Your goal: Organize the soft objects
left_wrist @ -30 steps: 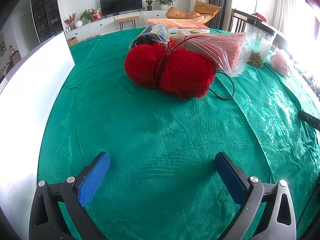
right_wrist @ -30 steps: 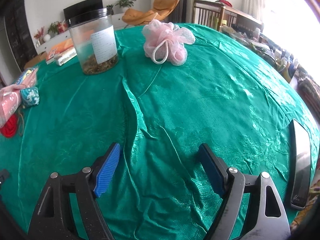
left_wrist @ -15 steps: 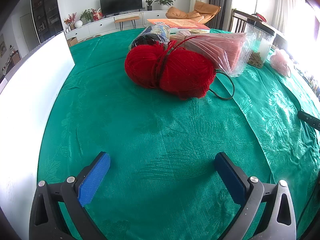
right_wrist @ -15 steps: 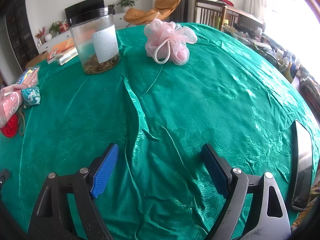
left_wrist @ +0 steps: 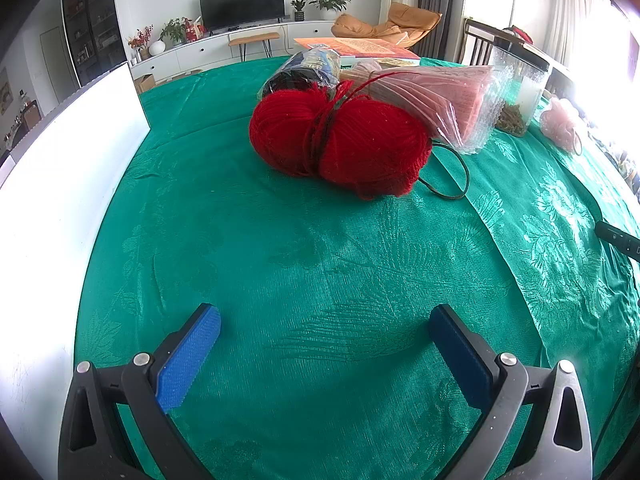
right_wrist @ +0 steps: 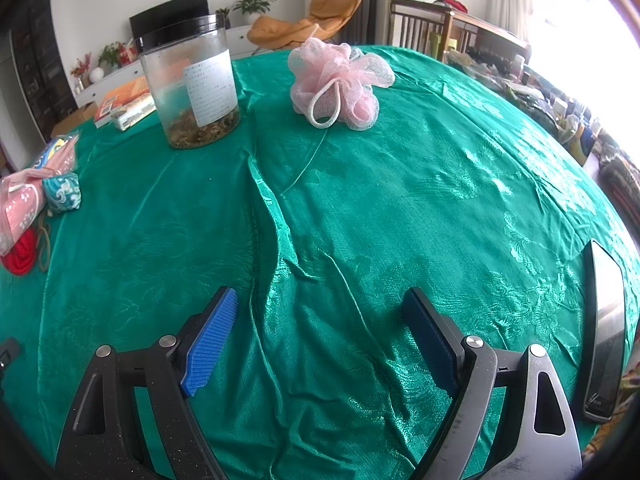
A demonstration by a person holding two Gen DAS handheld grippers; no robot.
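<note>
Right wrist: red yarn (right_wrist: 22,250) cut off.

- Bright daylight floods in from windows far right of the fingers, blown out to white.
- Sheen glints on the green tablecloth (right_wrist: 460,184) ahead of the fingers.
- Soft shadows lie under the fingertips.
- Fisheye bending and dark vignetting mark the edges; focus is sharp.

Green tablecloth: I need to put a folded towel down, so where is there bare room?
Free: the cloth between the open left gripper and the red yarn, and the creased stretch between the open right gripper and the pink bath pouf. Crowded: behind the yarn, around the bagged pink cloth and clear jar.
</note>
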